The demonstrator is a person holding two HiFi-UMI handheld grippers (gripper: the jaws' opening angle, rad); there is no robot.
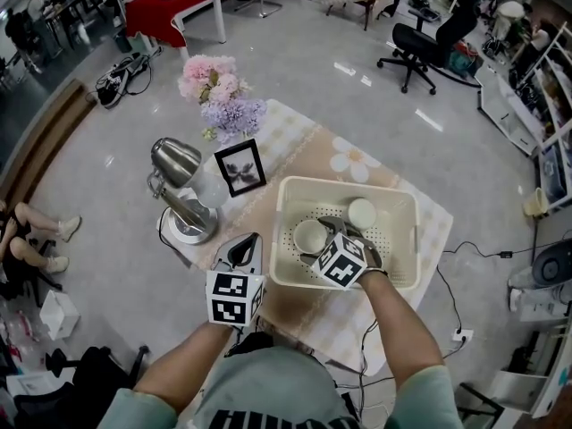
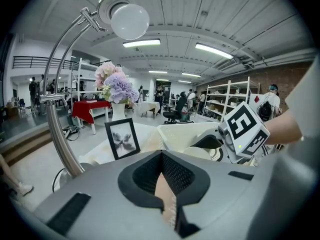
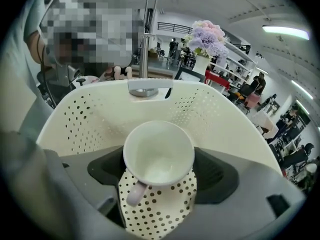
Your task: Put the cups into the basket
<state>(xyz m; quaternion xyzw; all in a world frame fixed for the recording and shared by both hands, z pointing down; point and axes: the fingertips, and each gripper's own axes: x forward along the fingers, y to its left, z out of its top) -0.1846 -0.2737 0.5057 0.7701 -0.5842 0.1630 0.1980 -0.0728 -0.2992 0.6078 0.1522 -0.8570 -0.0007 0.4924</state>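
Note:
A cream perforated basket (image 1: 398,206) stands on the table. Two white cups sit inside it: one cup (image 1: 308,237) on the left, a second cup (image 1: 362,213) further back. My right gripper (image 1: 326,241) reaches into the basket. In the right gripper view that gripper (image 3: 159,161) is shut on the left cup (image 3: 159,151), pads against both sides, the cup upright with its handle toward the camera and the dotted basket floor (image 3: 160,206) below. My left gripper (image 1: 243,245) hovers just left of the basket; its jaws (image 2: 162,189) are shut with nothing between them.
A silver stand mixer (image 1: 183,195), a black photo frame (image 1: 240,167) and a vase of pink and purple flowers (image 1: 219,92) stand on the table's left part. The checked cloth (image 1: 344,161) covers the table. A cable and power strip (image 1: 460,333) lie on the floor at right.

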